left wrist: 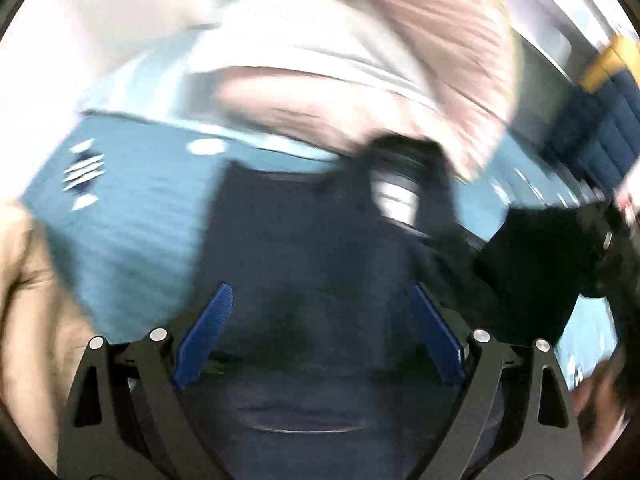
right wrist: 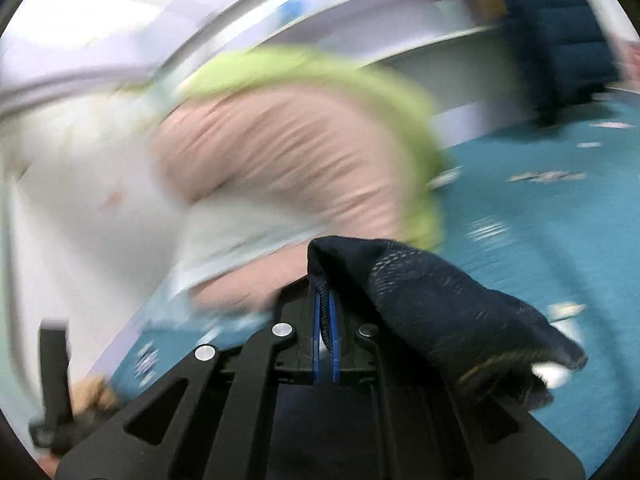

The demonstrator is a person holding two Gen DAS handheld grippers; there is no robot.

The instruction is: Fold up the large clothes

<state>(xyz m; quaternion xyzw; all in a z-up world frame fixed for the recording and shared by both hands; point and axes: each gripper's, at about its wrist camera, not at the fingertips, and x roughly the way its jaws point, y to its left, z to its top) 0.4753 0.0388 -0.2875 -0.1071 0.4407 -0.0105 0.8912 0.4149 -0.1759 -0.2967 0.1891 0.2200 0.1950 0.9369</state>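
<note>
One dark navy garment (right wrist: 436, 304) at the centre of it all, pinched at a corner by the right claw (right wrist: 326, 320), blue pads (right wrist: 333, 332) pressed together on the cloth. Draped from there over the right side of that claw, hanging loose above the teal surface (right wrist: 560, 240) with its pale printed marks. Seen again from the left wrist as a broad dark sheet (left wrist: 304, 248) spread out ahead of and beneath the left claw (left wrist: 320, 320). Left claw wide apart, blue fingers (left wrist: 208, 332) splayed to either side with the navy cloth lying between them, gripping nothing. Hard to tell whether the cloth touches those fingers; heavy motion blur throughout. Further out, a heap of other clothes: pink ribbed fabric (right wrist: 280, 160) with a lime-green piece (right wrist: 360, 80) wrapped over it, and white cloth (right wrist: 80, 208) to the left of the pile. Off to the far right, a dark blue upholstered piece (right wrist: 560, 32) with a yellow edge. At the right edge of the left wrist view, a black device (left wrist: 560, 248), too smeared to make out.
</note>
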